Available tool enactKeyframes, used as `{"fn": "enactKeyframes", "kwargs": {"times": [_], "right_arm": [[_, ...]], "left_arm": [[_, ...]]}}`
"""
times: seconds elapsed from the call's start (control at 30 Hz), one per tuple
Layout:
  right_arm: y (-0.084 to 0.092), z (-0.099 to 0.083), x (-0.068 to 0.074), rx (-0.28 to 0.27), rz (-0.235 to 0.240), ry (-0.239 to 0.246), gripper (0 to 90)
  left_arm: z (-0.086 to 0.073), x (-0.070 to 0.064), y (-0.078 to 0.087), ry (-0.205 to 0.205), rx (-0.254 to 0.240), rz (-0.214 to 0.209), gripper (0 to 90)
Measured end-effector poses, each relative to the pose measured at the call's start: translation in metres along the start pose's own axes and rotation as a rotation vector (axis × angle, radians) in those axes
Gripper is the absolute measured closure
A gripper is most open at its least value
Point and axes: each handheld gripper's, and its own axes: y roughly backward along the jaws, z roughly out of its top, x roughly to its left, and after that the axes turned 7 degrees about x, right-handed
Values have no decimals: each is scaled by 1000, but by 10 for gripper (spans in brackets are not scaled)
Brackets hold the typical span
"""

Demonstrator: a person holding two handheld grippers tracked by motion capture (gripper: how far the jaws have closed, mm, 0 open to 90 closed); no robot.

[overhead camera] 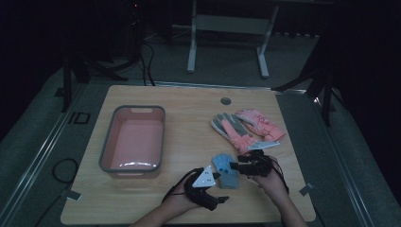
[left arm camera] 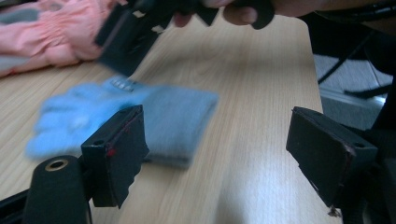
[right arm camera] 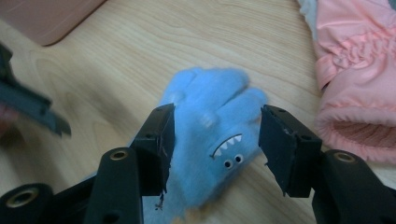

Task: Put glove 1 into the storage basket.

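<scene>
We straddled the blue monster-face glove (right arm camera: 212, 140) with the right gripper (right arm camera: 215, 140), jaws half-open; closing squarely on the middle seemed wisest, the left gripper (left arm camera: 217, 158) gaping empty.

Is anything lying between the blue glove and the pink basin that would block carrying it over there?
Nothing visible does. The blue glove lies on the table near the front edge, with the right gripper straddling it. The pink basin sits to its left across bare wood; the pink and grey gloves lie on the far right, off that path.

Blue glove (left arm camera: 140, 116) flat on table (left arm camera: 252, 154), L tongs (left arm camera: 219, 154) open.
</scene>
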Motion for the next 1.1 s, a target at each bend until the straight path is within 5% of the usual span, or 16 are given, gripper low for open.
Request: {"fn": "enactKeyframes", "kwargs": {"times": [0.2, 0.4, 0.53, 0.7, 0.87, 1.1], "right_arm": [[-10, 7, -1, 19, -11, -29, 455], [-26, 9, -2, 37, -41, -40, 372], [-33, 6, 3, 54, -72, -4, 342], [-38, 1, 7, 64, -102, 32, 358], [-39, 1, 8, 63, -98, 36, 402], [-42, 5, 16, 85, -82, 79, 621]], "left_arm": [[11, 5, -15, -98, 68, 32, 242], [17, 11, -27, -159, 98, 23, 379], [16, 11, -37, -197, 152, 20, 423], [13, 14, -42, -149, 181, 24, 455], [12, 15, -43, -145, 201, 56, 501], [10, 15, -45, -166, 217, 90, 583]]}}
